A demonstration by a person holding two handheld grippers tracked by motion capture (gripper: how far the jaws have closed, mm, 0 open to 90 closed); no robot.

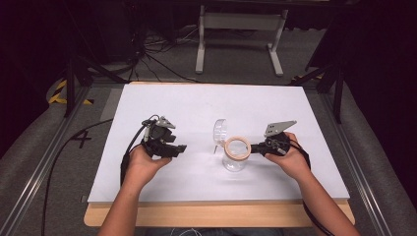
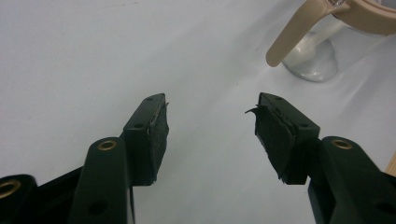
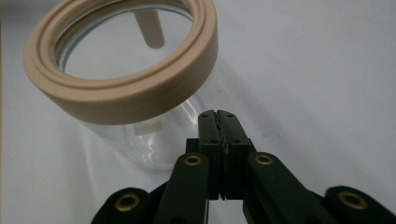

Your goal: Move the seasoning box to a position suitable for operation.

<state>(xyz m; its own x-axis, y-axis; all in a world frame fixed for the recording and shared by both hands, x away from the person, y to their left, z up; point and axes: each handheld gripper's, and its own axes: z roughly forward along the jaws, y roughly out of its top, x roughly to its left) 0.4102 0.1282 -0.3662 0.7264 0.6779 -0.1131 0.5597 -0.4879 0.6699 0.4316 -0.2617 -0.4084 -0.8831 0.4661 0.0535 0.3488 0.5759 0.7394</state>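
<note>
The high view looks forward and down from above the person's side, taking in the whole table (image 1: 162,98) from afar. Each gripper view rides low and close over the tabletop, looking along its own jaws. All three share the jar (image 1: 236,153) (image 2: 312,56) (image 3: 140,93).

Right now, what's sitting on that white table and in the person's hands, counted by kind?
Clear jars with a beige ring top: 1
Clear lids, hinged open beside the ring: 1
Hand-held black grippers: 2, left gripper open, right gripper shut
Total: 4
</note>
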